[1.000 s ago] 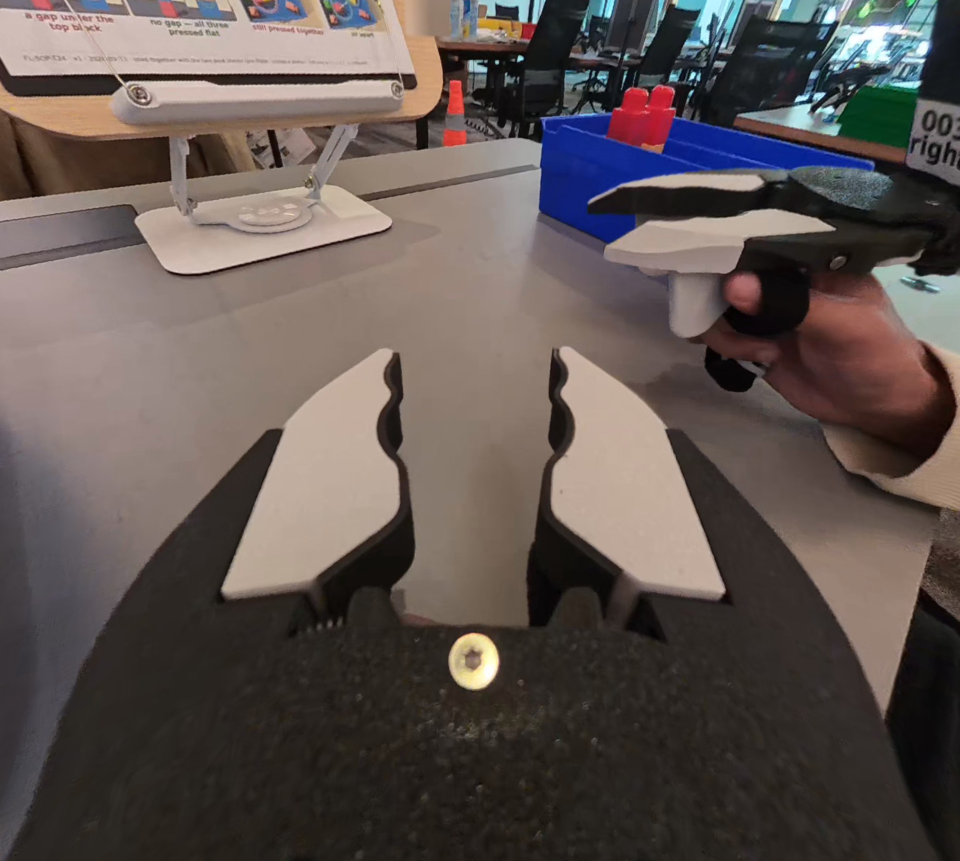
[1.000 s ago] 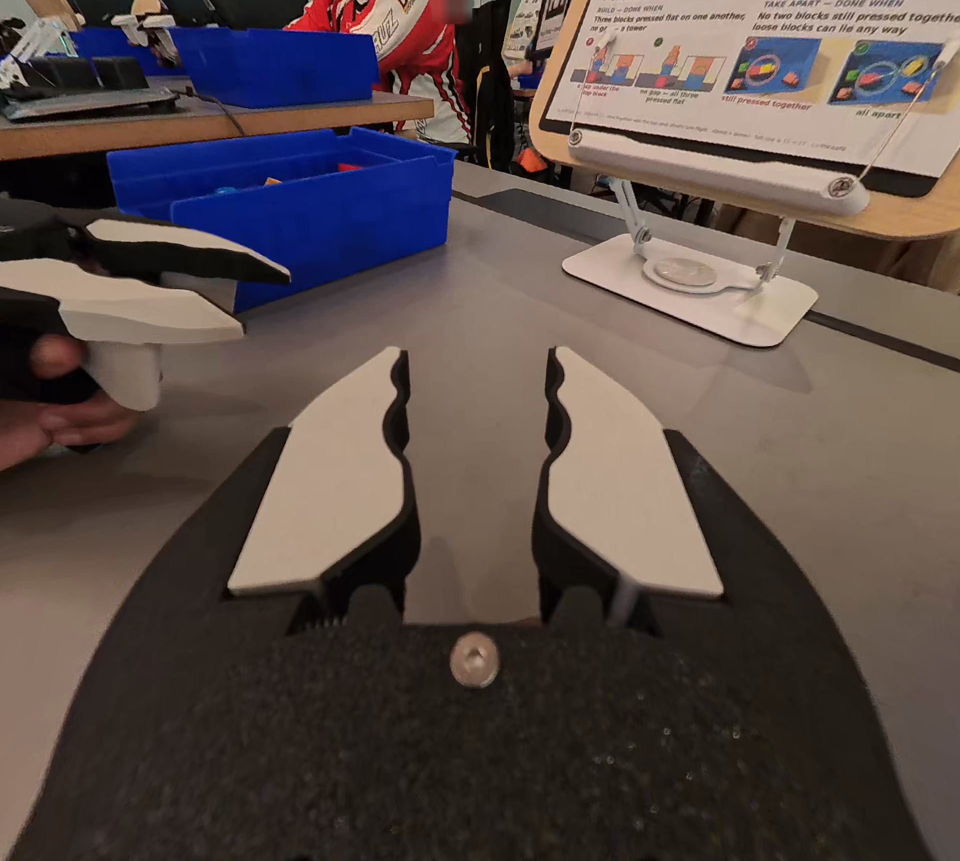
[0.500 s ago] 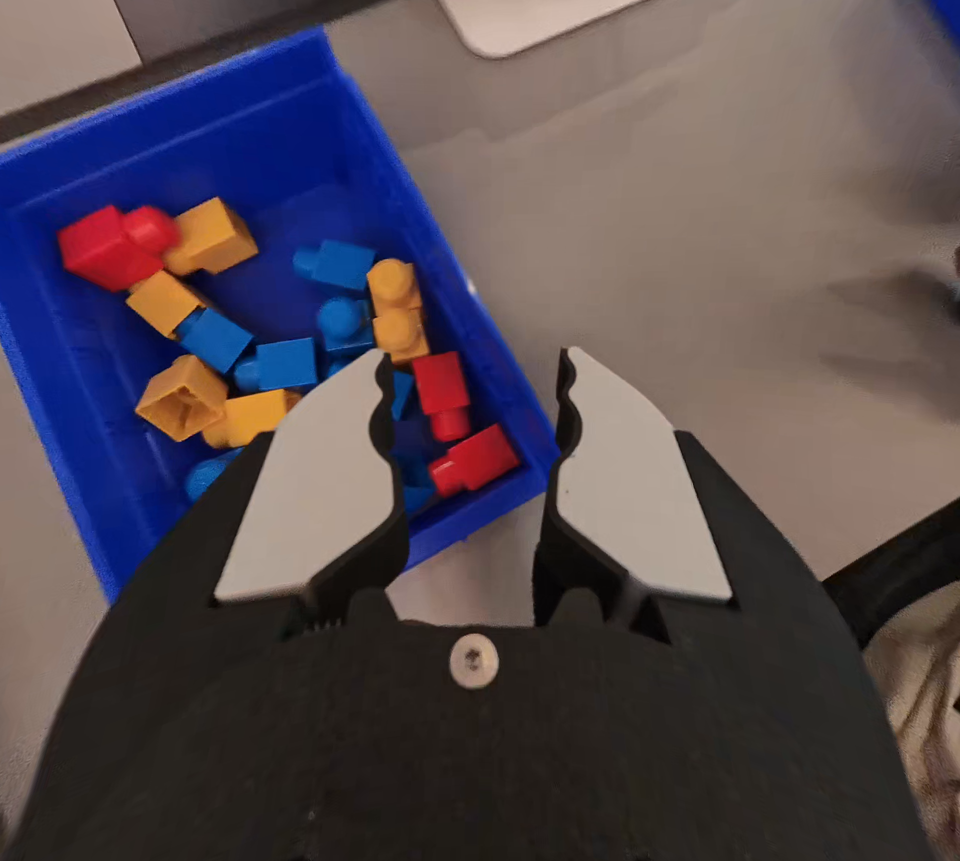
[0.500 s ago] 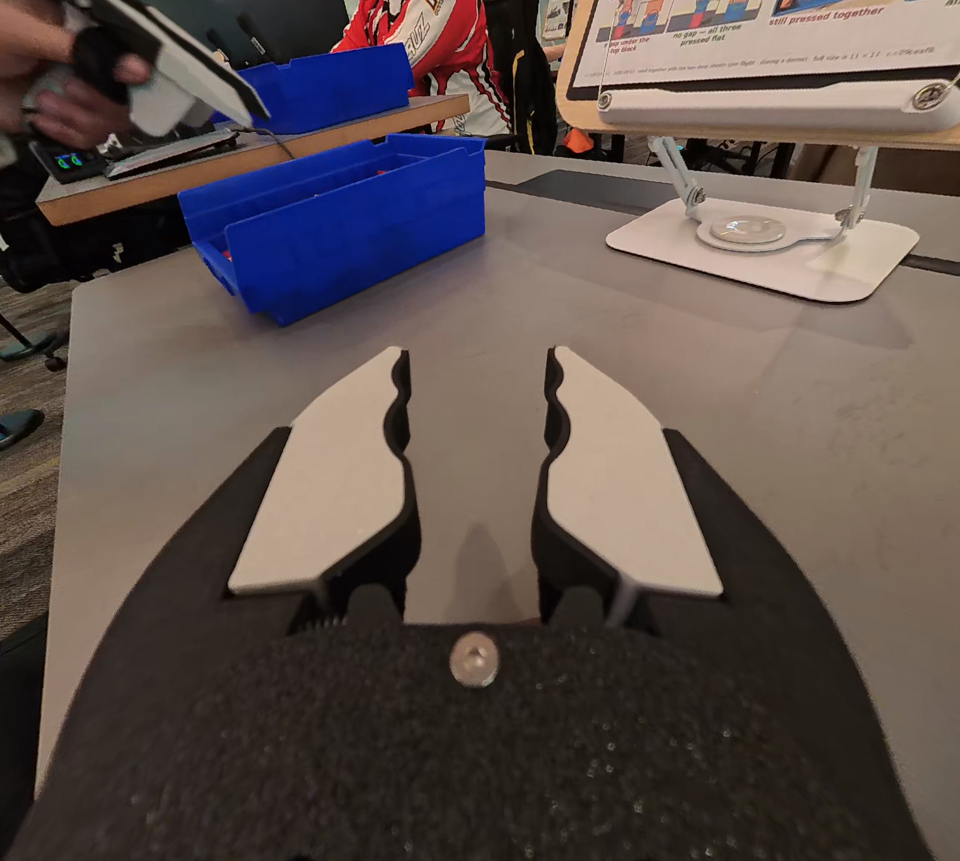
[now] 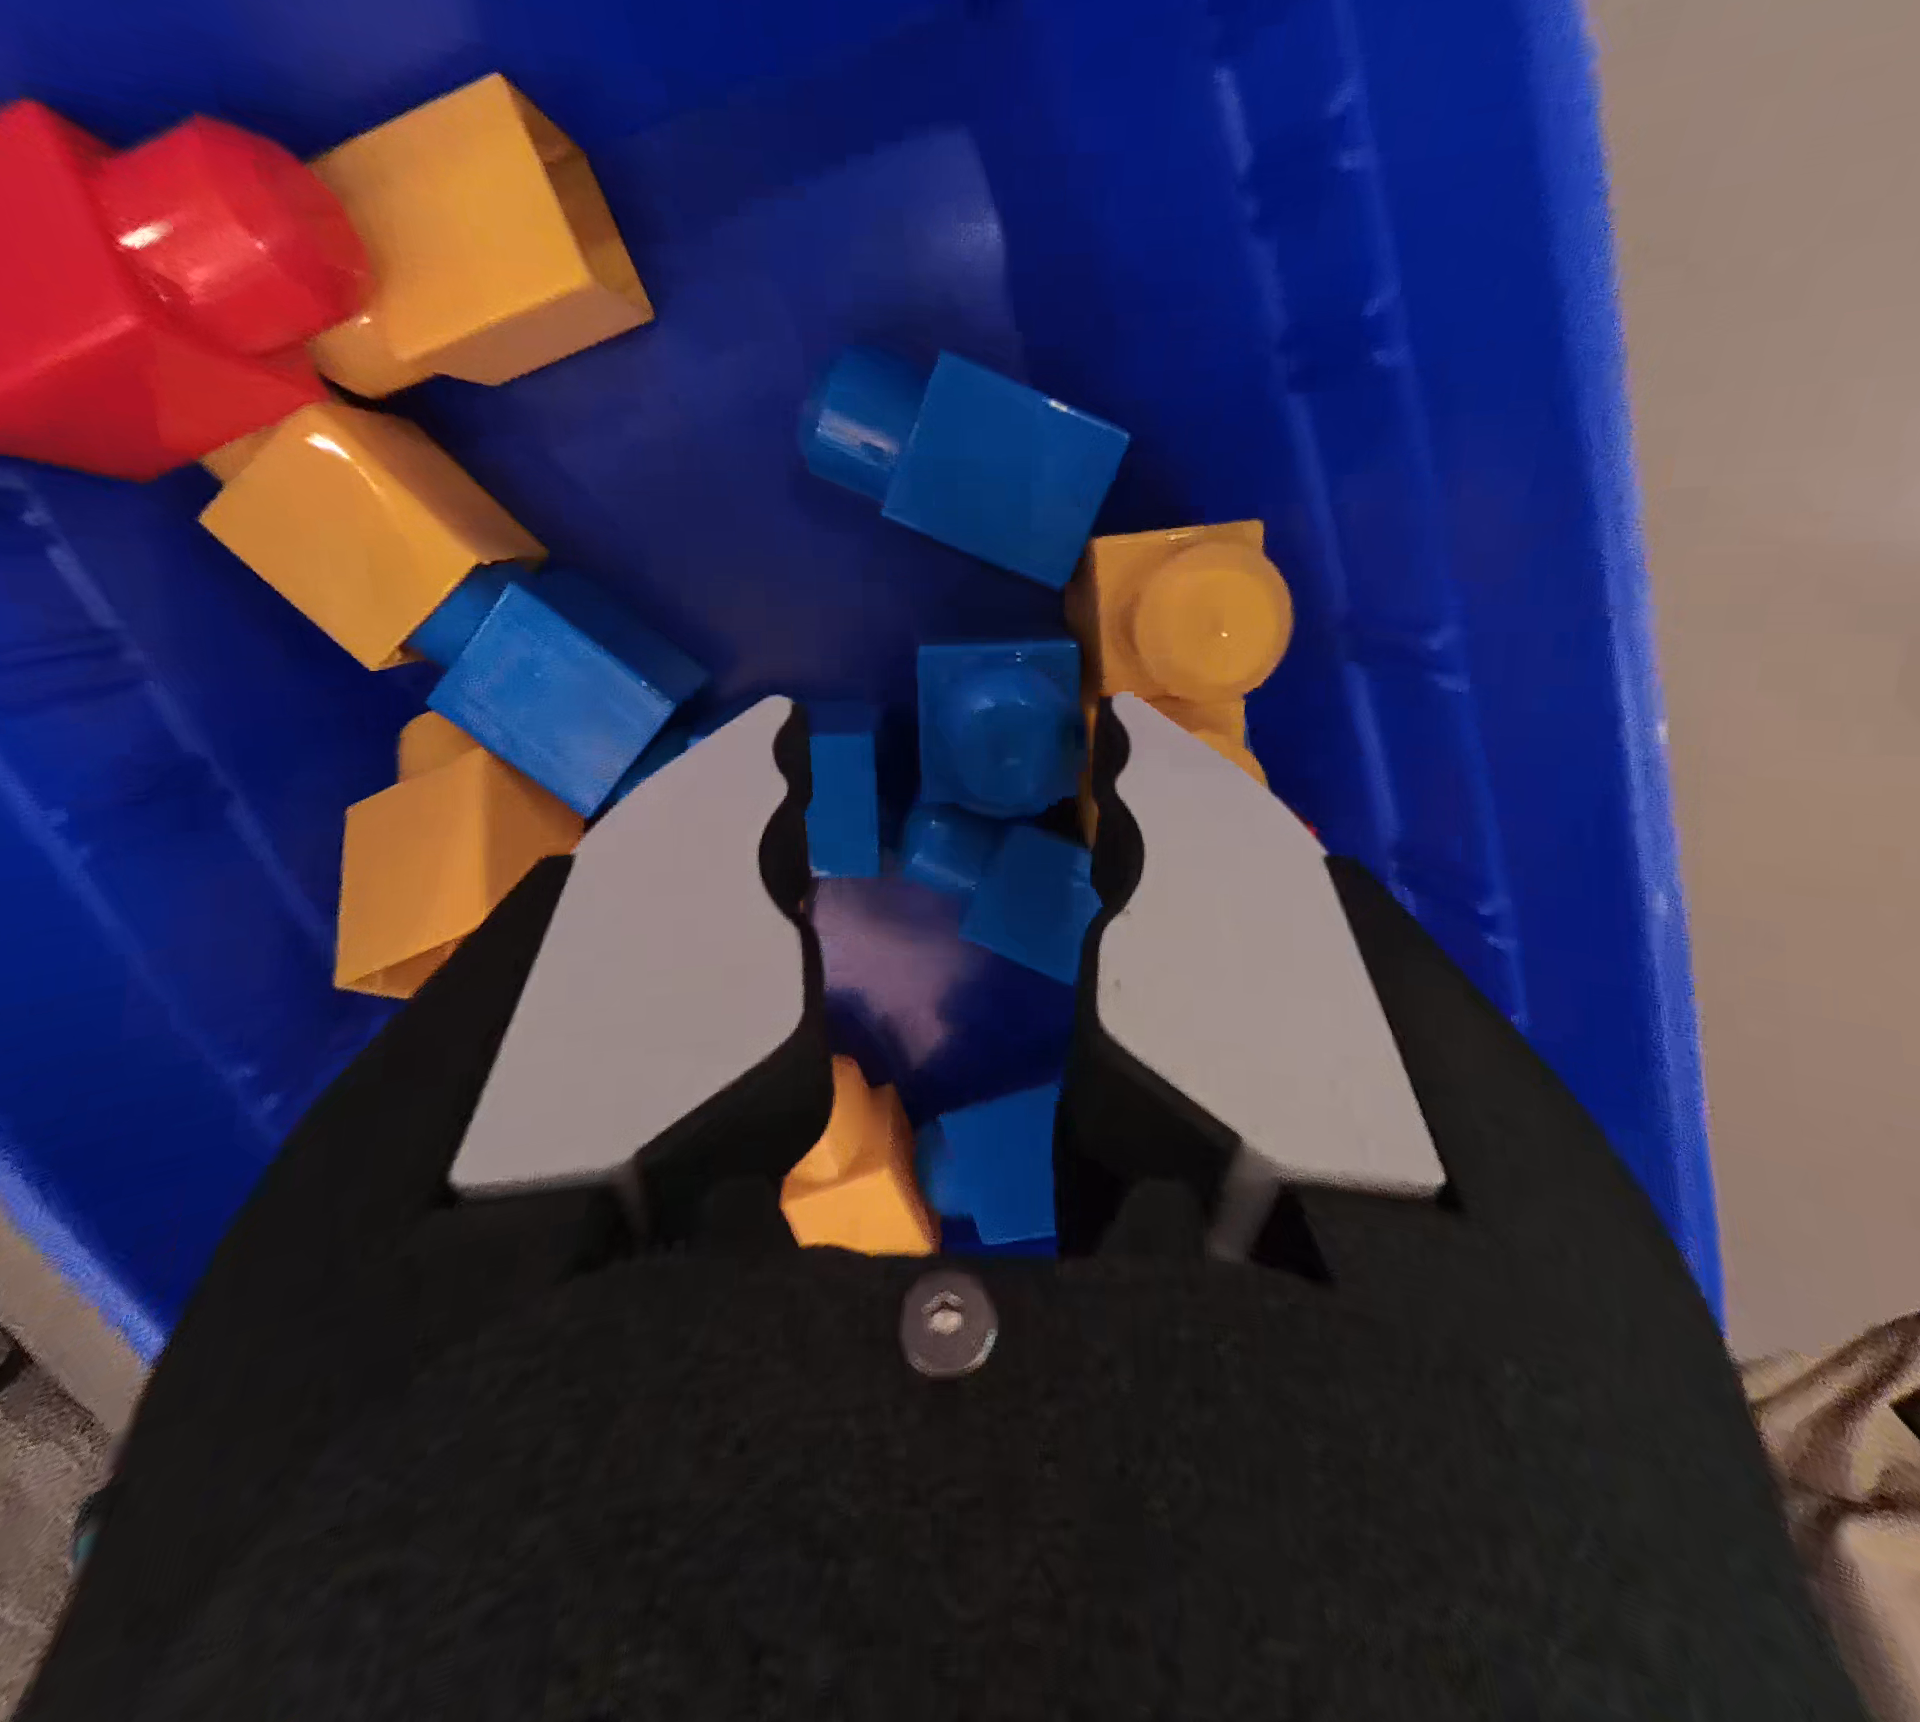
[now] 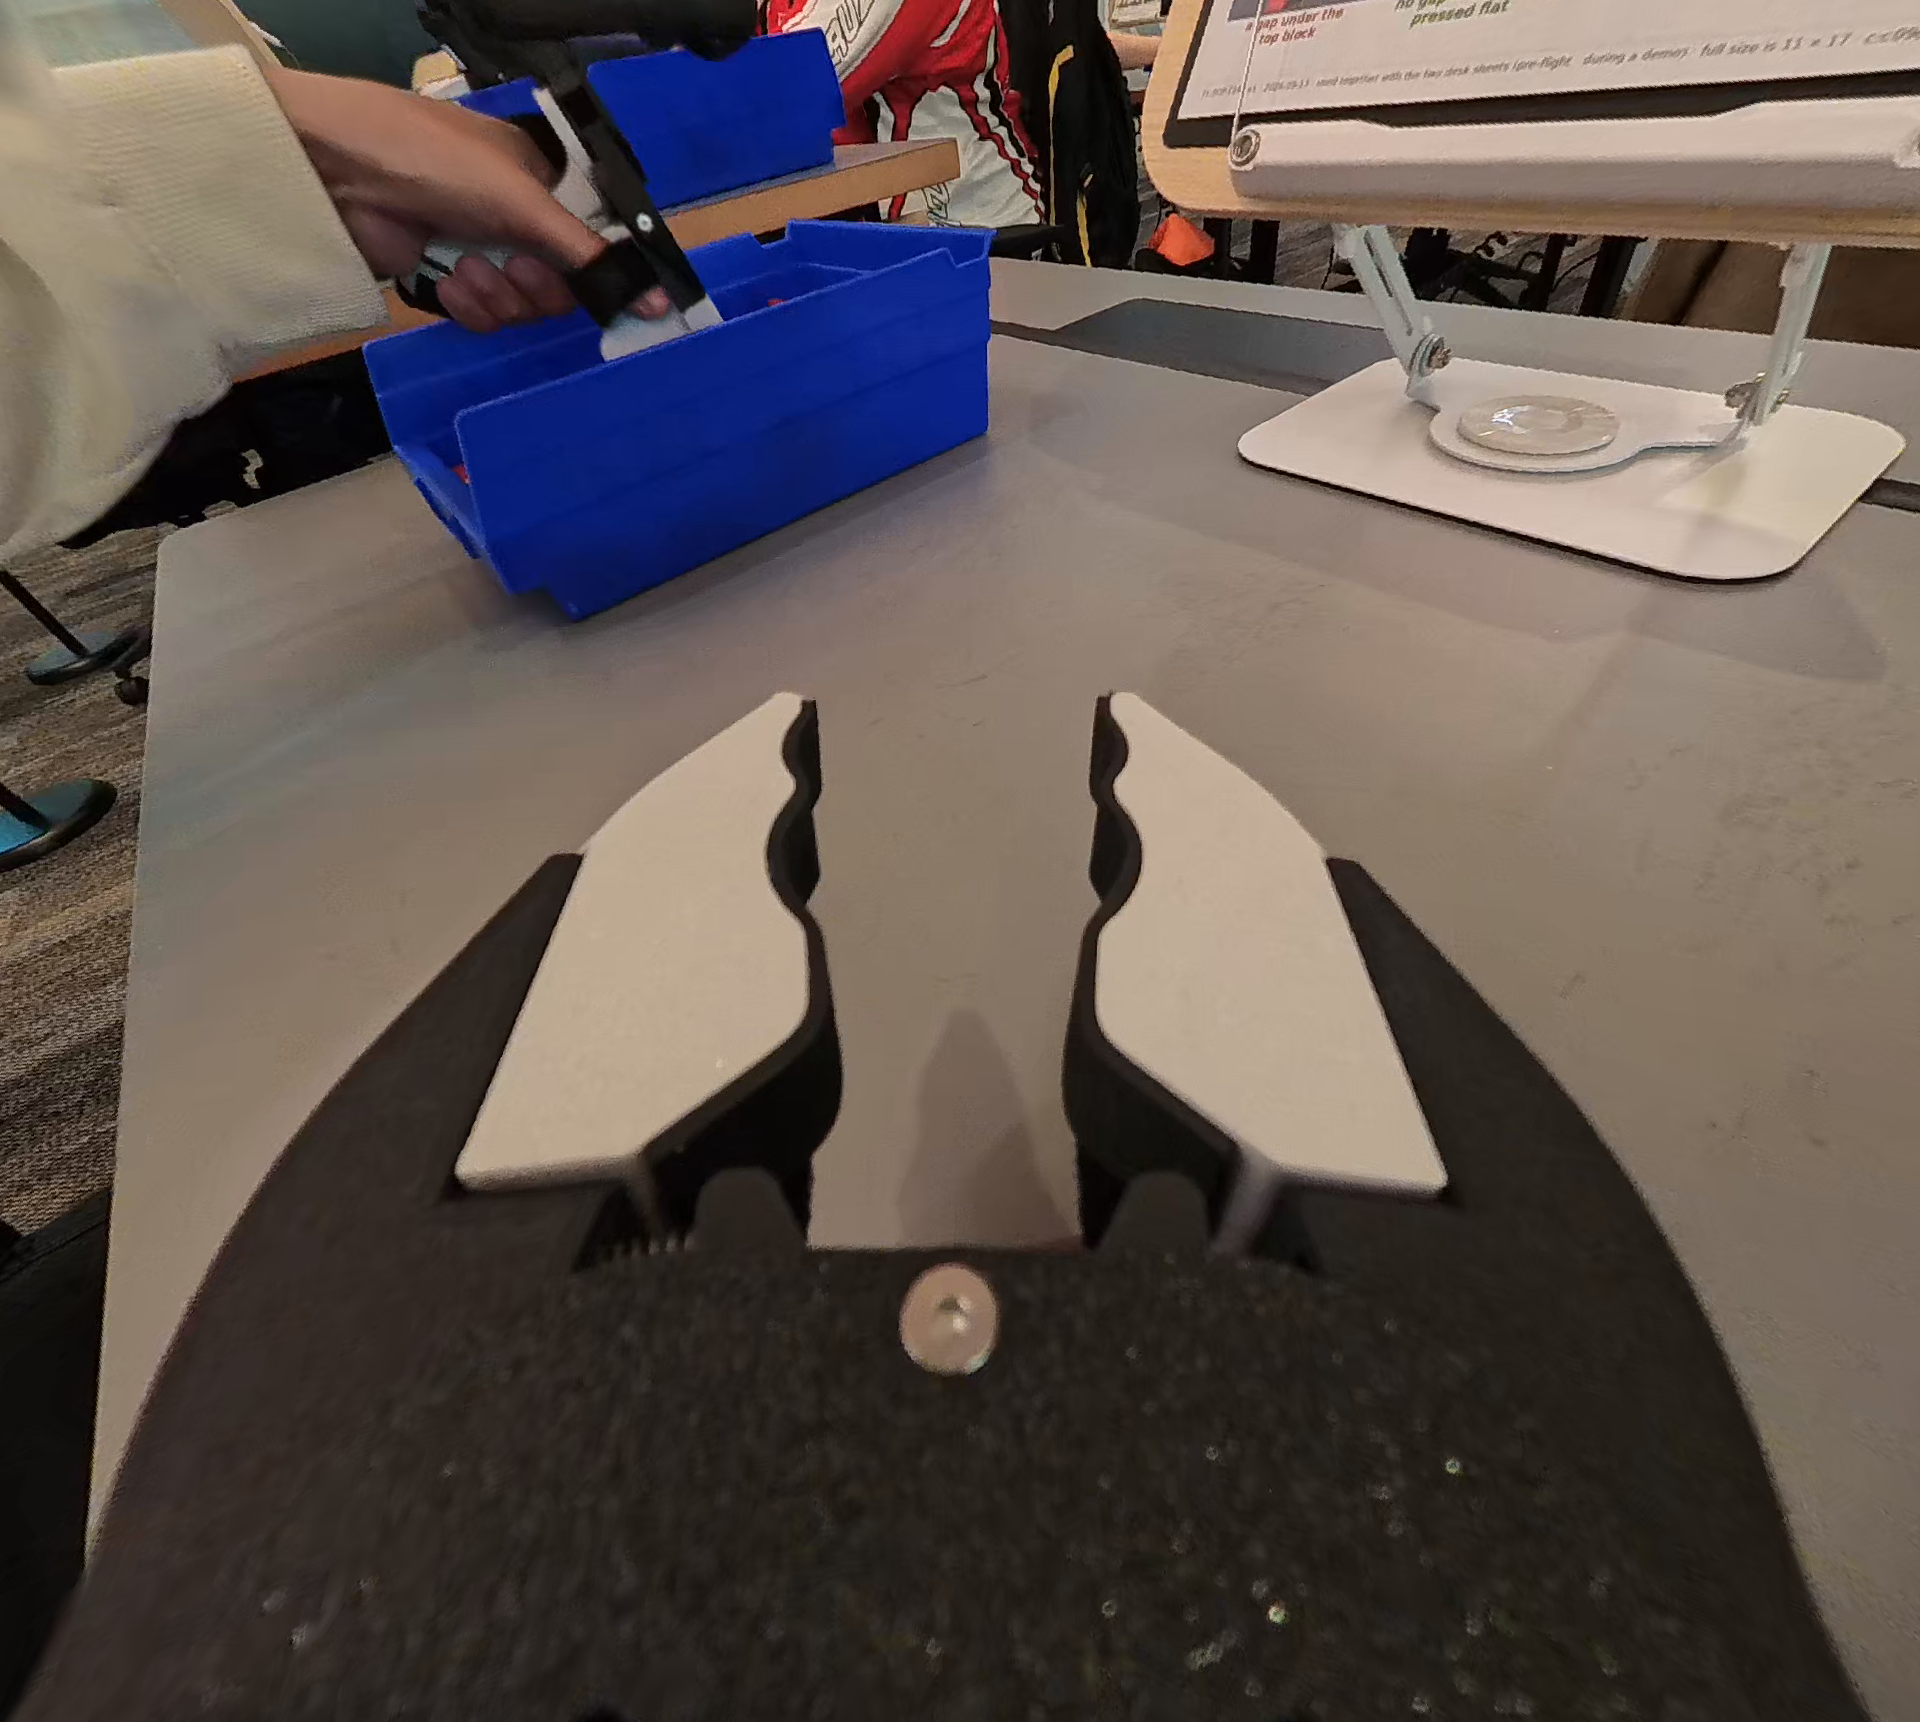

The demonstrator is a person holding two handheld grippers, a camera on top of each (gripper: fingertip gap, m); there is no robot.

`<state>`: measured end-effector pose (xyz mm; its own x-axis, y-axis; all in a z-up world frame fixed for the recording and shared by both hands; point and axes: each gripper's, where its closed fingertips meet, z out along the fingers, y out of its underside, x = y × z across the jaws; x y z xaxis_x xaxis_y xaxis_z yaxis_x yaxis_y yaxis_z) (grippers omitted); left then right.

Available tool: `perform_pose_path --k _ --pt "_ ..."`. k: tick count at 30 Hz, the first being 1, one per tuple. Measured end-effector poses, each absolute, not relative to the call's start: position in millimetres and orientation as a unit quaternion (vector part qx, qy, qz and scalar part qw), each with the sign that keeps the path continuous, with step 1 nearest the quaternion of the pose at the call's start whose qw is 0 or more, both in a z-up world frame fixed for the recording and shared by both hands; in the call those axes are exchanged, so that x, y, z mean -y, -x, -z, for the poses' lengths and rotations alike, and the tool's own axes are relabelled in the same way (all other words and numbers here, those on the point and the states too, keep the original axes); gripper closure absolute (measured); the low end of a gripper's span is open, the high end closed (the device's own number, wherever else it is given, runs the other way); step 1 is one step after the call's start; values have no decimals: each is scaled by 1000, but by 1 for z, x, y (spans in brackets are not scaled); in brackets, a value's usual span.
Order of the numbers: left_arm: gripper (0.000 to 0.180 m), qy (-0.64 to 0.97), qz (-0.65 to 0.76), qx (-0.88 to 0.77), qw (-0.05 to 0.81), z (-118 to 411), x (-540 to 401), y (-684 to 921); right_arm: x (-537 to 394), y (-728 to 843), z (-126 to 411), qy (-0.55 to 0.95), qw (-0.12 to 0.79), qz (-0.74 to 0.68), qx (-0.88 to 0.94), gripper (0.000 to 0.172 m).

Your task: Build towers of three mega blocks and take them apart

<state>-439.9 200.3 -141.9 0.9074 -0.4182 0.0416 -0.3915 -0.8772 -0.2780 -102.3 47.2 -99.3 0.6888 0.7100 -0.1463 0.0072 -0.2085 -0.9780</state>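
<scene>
Left wrist view: your left gripper (image 5: 951, 737) reaches into the blue bin (image 5: 1351, 218).
Its fingers stand spread around blue blocks (image 5: 997, 727), gripping none; your right gripper (image 6: 954, 716), spread and bare, hovers near that bin.

left tool (image 5: 948, 716) apart, perhaps ungripped | right tool (image 6: 954, 706) apart, bare

The right hand-held gripper (image 6: 954, 716) had a broad black, grainy body with a silver screw (image 6: 948, 1317) set at its middle. Ahead of the screw ran two pale grey fingers (image 6: 665, 955) with wavy black inner pads. The left hand-held gripper (image 5: 948, 722) wore the same black and grey. A cream ribbed sleeve (image 6: 156, 238) covered the arm behind it.
</scene>
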Motion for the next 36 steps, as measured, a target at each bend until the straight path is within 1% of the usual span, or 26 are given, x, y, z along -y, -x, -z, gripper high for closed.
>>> perform_pose_path --k 4,6,11,16,19,23,26,29,32,36 --pt "130 971 74 -203 105 156 -200 438 -47 104 101 717 572 -308 252 122" --pt "130 972 64 -206 91 160 -200 441 -47 104 102 719 569 -307 255 122" --pt "144 974 64 -209 54 172 -196 443 -47 105 103 720 567 -308 257 122" --pt "144 971 45 -231 40 167 -193 448 -47 105 103 720 566 -311 254 122" --pt "144 967 54 -239 64 136 -195 448 -47 104 101 718 570 -310 251 122" --pt "144 951 61 -281 116 70 -191 430 -48 99 94 708 590 -303 245 123" --pt "144 925 89 -333 162 28 -180 381 -49 92 86 698 610 -295 233 123" --pt "144 896 114 -390 178 11 -165 315 -48 89 82 692 616 -300 228 124" --pt "144 874 124 -445 151 32 -152 245 -48 87 83 692 616 -298 228 125" --pt "144 855 88 -502 94 93 -156 178 -47 86 84 693 617 -293 230 125"
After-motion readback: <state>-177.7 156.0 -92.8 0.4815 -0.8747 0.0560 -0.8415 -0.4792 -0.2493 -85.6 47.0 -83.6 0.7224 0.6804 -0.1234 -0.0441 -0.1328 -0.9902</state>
